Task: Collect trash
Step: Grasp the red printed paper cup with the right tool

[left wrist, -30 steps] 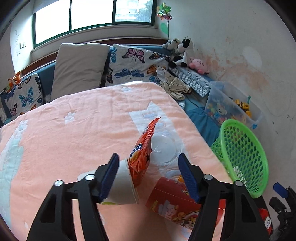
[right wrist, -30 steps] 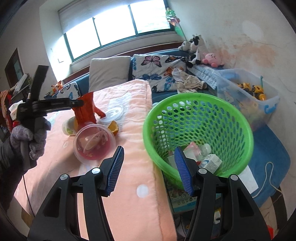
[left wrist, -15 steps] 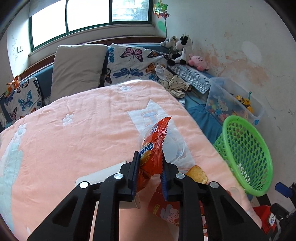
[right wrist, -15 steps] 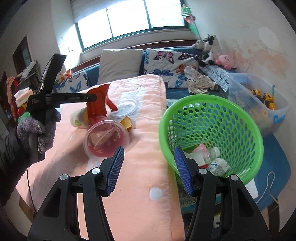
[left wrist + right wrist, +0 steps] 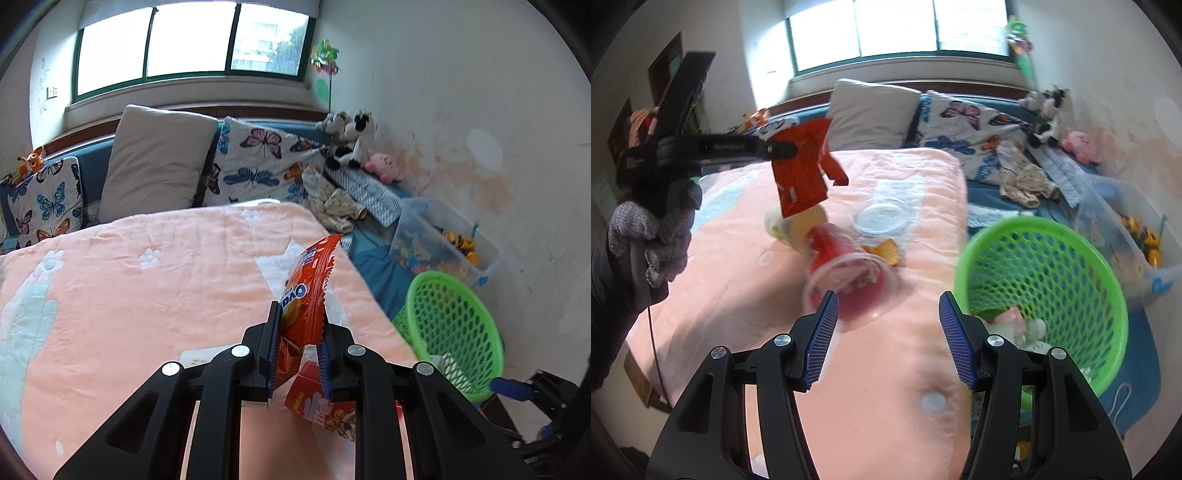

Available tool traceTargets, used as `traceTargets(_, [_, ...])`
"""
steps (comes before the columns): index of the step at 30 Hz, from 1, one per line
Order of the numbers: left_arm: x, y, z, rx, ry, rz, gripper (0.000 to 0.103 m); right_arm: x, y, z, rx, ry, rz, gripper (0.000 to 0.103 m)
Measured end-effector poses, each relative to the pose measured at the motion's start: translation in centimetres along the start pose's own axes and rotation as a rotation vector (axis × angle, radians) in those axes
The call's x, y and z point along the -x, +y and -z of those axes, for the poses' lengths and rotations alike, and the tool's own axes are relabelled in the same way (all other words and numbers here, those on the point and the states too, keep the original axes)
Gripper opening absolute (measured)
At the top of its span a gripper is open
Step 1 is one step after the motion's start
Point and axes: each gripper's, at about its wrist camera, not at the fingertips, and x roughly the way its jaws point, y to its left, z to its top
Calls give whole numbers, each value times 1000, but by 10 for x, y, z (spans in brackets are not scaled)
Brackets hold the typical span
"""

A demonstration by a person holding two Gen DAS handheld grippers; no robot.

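Observation:
My left gripper (image 5: pixel 297 350) is shut on a red snack wrapper (image 5: pixel 308 291) and holds it up above the peach blanket; the wrapper also shows in the right wrist view (image 5: pixel 801 173). My right gripper (image 5: pixel 884 332) is open and empty, low over the blanket's near edge. On the blanket lie a clear red-tinted cup (image 5: pixel 849 284) on its side, a clear lid (image 5: pixel 882 219), a white cup (image 5: pixel 775 225), an orange scrap (image 5: pixel 884 251) and a red carton (image 5: pixel 317 402). The green basket (image 5: pixel 1082 251) beside the bed holds several bits of trash.
Pillows (image 5: pixel 155 162) and butterfly cushions (image 5: pixel 258 166) line the far side of the bed. A clear toy bin (image 5: pixel 443 243) stands against the wall behind the basket. Plush toys (image 5: pixel 347 140) and clothes (image 5: pixel 336 206) lie at the back right. A blue mat (image 5: pixel 1141 354) covers the floor.
My left gripper closed on the red wrapper and lifted it off the blanket. My right gripper swung left, away from the basket and toward the red-tinted cup.

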Motion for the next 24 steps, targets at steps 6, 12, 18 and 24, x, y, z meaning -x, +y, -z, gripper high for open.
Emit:
traceTargets(6, [35,12,-2,13,-52,12,18,-19,22,-23,103,70,-39,57])
traceTargets(12, [61,32,7,31,-75,1,18,-50,53,-40,243,165,-51,57])
traceTargets(18, [77,64,21,84,-82,-16,18,-93,76,-53,357,276,-43,57])
traceTargets(24, [83,87,37,126,-75,-18,18,-136,96,-56,478,372,3,58])
